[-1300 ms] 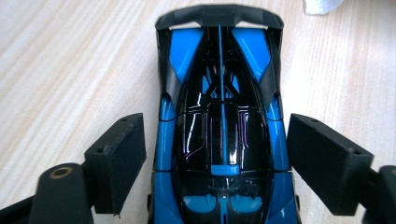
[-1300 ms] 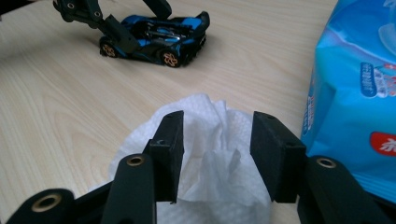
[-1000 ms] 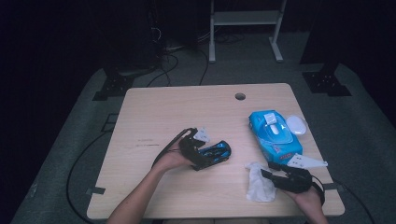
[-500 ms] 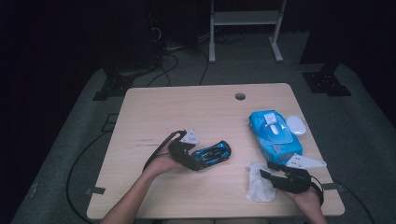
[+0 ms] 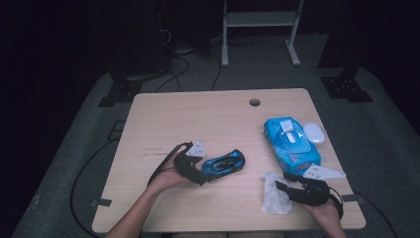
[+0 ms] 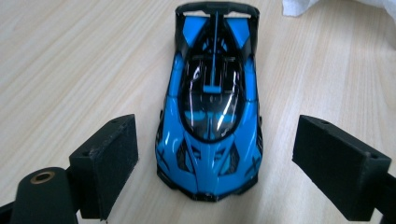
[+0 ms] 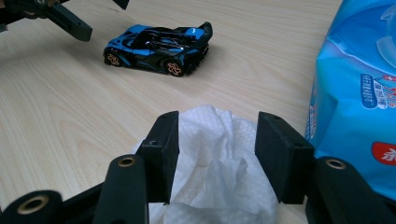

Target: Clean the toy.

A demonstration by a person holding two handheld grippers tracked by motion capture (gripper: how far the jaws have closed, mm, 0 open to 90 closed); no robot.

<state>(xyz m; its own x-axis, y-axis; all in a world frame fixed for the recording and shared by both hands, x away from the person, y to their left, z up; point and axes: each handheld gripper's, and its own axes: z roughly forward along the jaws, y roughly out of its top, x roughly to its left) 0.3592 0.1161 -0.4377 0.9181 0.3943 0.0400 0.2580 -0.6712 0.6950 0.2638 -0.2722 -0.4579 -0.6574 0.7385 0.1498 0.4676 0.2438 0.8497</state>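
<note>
Jaws of left gripper [image 6: 215, 158] gape beside toy car [image 6: 212, 107]; right gripper [image 7: 217, 144] straddles wipe [image 7: 219, 163], unclamped.

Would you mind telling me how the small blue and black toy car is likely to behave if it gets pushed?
The small blue and black toy car stands on four wheels on smooth wood, so it would probably roll lengthwise. Pushed sideways, it would likelier skid. Its glossy shell looks rigid, perhaps slippery.

The high view looks forward and down over the whole surface [image 5: 218, 124]. Each gripper view sits low and close above it; all three share the toy car [image 5: 224, 163].
</note>
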